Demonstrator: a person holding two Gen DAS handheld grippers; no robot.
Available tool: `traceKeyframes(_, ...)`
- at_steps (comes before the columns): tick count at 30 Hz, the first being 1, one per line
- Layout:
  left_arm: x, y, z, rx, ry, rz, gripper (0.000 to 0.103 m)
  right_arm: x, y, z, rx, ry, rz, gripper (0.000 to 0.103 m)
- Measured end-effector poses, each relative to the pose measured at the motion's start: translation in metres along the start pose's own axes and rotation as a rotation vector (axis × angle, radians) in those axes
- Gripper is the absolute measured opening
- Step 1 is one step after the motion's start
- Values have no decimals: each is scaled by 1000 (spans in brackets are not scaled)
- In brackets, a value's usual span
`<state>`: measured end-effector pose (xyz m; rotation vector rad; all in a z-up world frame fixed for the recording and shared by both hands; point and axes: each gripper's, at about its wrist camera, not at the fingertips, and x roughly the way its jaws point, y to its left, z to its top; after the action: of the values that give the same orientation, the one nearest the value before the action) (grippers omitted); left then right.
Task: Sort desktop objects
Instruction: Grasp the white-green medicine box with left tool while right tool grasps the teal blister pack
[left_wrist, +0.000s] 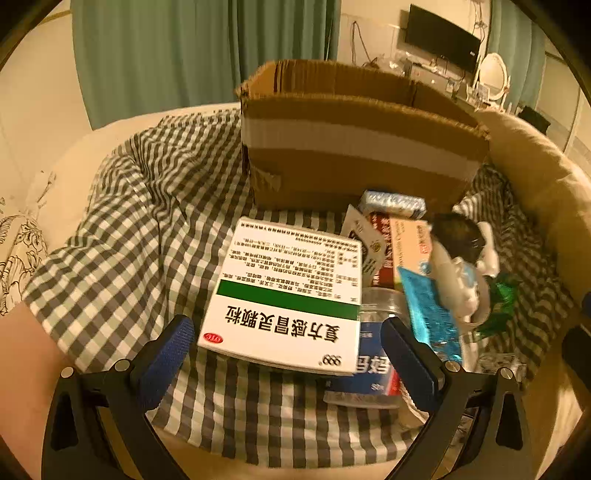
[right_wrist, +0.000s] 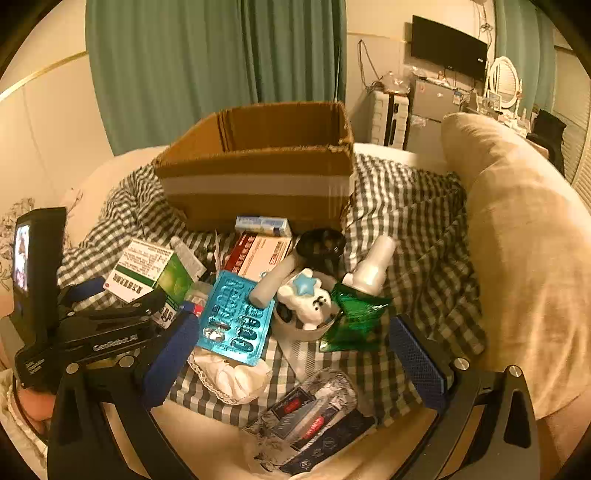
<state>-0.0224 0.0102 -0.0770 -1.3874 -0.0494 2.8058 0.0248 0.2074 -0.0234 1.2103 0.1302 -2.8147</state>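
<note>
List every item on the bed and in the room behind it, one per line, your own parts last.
cardboard box: one, brown, open, behind the pile
white-green medicine box: one, between the left claw's fingers, untouched
blister pack: one, teal, pile centre
bear figure: one, white with a blue star, right of the blister pack
green packet: one, beside the bear
checked cloth: one, grey-white, under everything
cushion: one, tan, right
curtain: green, behind
screen: one, black, on the wall
left claw: open
right claw: open

Home bedroom — curtains (right_wrist: 221, 66), vanity mirror (right_wrist: 504, 79), television (right_wrist: 448, 46).
</note>
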Motion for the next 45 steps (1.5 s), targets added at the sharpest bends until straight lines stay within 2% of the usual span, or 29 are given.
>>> traceKeyframes(3,14,0,0,6,21,11,103,12,4,-3,12,36,30,103)
traceKeyframes(5,15,4,0,-25,5,-17,101,20,6,-5,26,58,54,103)
traceKeyframes(6,14,7,-1,-49,-5,-43,99,24,8,-6,32,69,63,103)
traceKeyframes(8,12,12,0,-89,-8,-73,87,33,10,-7,49,90,81,103)
traceKeyframes(13,16,22,3,-136,-2,-106,87,54,15,-7,96,138,113,102)
traceKeyframes(24,22,29,8,-150,-6,-114,86,97,30,-9,108,215,117,98)
traceKeyframes(30,37,23,2,-114,52,-100,86,106,30,-15,95,241,121,82)
traceKeyframes(31,38,24,1,-113,55,-97,86,107,30,-14,93,239,120,72)
traceKeyframes(32,38,24,0,-113,53,-99,86,106,31,-14,87,238,117,68)
traceKeyframes(41,26,28,-3,-119,37,-90,84,91,34,-16,29,219,97,68)
traceKeyframes(45,14,37,-4,-163,24,-124,84,78,35,-15,26,201,103,68)
